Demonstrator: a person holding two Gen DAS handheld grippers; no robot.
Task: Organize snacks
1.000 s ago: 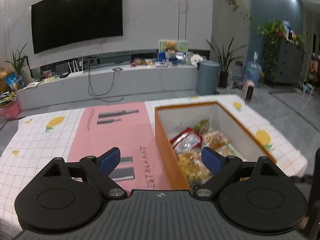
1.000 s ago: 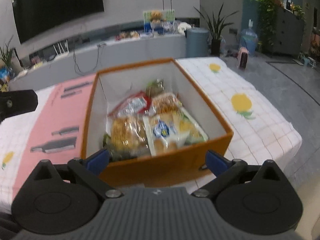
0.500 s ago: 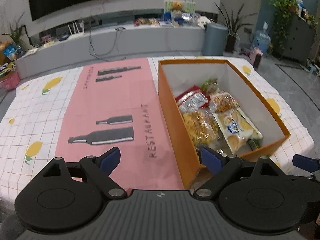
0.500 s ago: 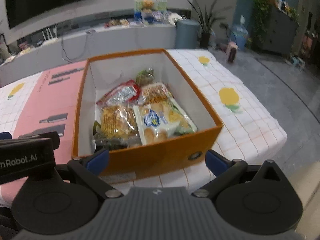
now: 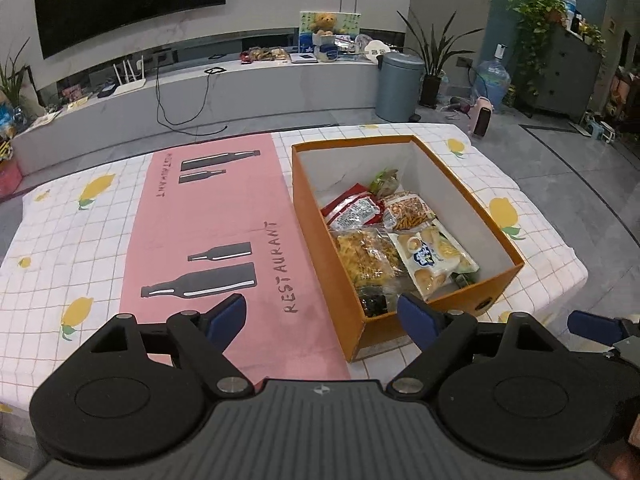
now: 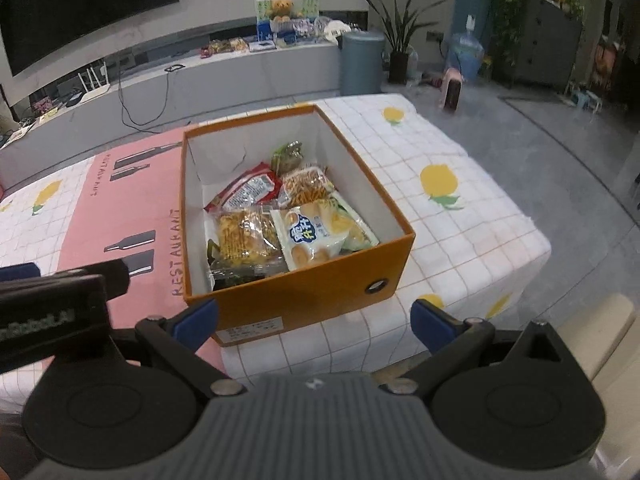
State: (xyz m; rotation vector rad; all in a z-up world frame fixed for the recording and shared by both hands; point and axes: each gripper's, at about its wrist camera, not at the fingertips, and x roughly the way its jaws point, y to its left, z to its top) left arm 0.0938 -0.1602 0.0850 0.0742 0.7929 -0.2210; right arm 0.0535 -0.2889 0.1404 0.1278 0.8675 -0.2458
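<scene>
Left gripper (image 5: 322, 318) and right gripper (image 6: 314, 322) spread wide, empty, hovering short of orange box (image 6: 304, 292) of snack packets (image 6: 316, 232) at 12 o'clock. Lowest packets partly hidden behind near wall. Pink mat (image 5: 208, 232) bare at 10 o'clock; table edge (image 6: 536, 240) close at 3 o'clock.

Both wrist views look down, sharing the nearby orange box (image 5: 320, 216).

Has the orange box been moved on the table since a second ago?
No. In the right wrist view the orange box sits with its left wall along the pink mat's right edge, beside the word RESTAURANT, as before; only the cameras shifted.
</scene>
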